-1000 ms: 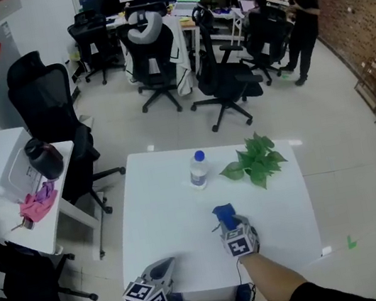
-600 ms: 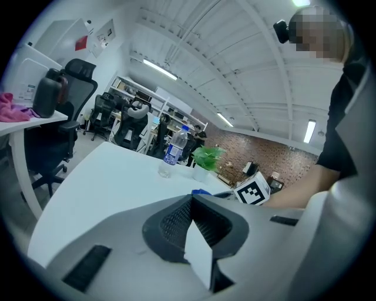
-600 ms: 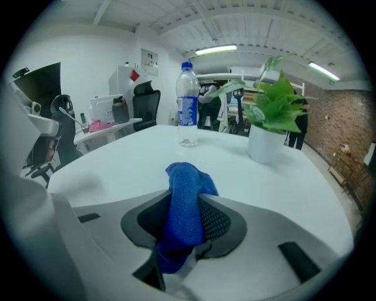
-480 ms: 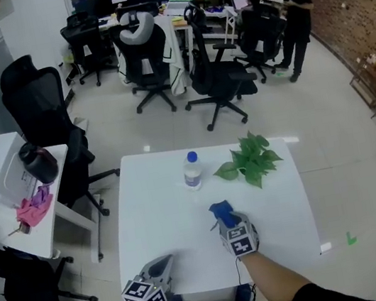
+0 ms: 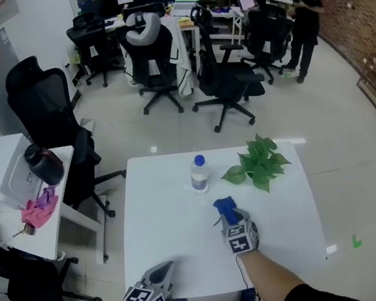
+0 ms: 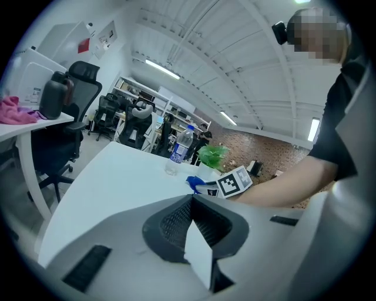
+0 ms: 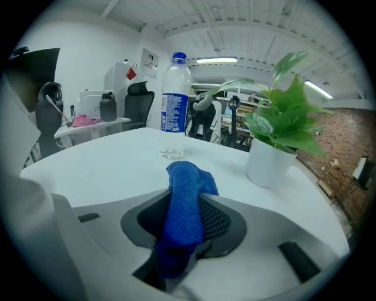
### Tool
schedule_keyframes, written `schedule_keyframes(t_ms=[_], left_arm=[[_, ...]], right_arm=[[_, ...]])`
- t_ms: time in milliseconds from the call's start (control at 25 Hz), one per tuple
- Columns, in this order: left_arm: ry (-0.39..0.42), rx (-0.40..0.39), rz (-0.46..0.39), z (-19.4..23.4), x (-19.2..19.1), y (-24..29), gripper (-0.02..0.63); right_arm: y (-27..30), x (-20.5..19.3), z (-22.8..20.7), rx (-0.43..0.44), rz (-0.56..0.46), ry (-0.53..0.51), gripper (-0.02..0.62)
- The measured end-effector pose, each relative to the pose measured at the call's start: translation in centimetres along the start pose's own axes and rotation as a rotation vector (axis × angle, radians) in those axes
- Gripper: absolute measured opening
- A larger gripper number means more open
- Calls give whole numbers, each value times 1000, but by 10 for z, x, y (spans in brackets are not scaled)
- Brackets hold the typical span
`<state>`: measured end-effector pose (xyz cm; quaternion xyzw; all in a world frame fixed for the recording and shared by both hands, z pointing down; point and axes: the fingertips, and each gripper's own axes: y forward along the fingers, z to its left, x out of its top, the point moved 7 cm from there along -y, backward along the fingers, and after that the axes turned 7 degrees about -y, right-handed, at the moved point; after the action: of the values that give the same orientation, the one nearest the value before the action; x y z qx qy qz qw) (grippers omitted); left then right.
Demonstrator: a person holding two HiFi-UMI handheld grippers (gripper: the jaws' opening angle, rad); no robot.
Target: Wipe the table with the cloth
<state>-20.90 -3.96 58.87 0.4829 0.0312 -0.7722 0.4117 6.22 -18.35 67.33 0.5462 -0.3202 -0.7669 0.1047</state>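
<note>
Blue microfibre cloth (image 5: 224,209), head view: it sits at the tip of the right gripper (image 5: 232,220), over the middle of the square white table (image 5: 163,215). Whether it touches the surface cannot be told. A clear plastic water bottle with a blue cap (image 5: 198,173) stands beyond it, and a green leafy plant (image 5: 258,162) stands to the bottle's right. The left gripper (image 5: 164,268) is at the table's near edge, well apart from the cloth.

Left gripper view: the jaws meet with nothing between them. The cloth (image 6: 195,181) and the right gripper's marker cube (image 6: 235,182) show ahead, near the bottle.

Right gripper view: the jaws are clamped on the cloth (image 7: 185,206), whose free end bunches up past the tips. The bottle (image 7: 174,106) stands upright straight ahead, and the plant's white pot (image 7: 269,161) is to the right.
</note>
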Motion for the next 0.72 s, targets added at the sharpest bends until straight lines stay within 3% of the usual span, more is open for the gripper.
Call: schedule_keyframes(t_ms=[360,520,640,720], left_arm=[[7,-30,15,-10,-4,12,0],[3,-38,15,-16,-5,13,0],[3,-40,8,-19,-4,10,0],[4,-37,2,-18,-3,9,0]], right_arm=[[-36,-24,18,49,28,-52,116],[-53,-34,24,92,51,-20,115],[-58,-31,22,121,46,18,115],[-49,-19,12,108,15,-14,116]])
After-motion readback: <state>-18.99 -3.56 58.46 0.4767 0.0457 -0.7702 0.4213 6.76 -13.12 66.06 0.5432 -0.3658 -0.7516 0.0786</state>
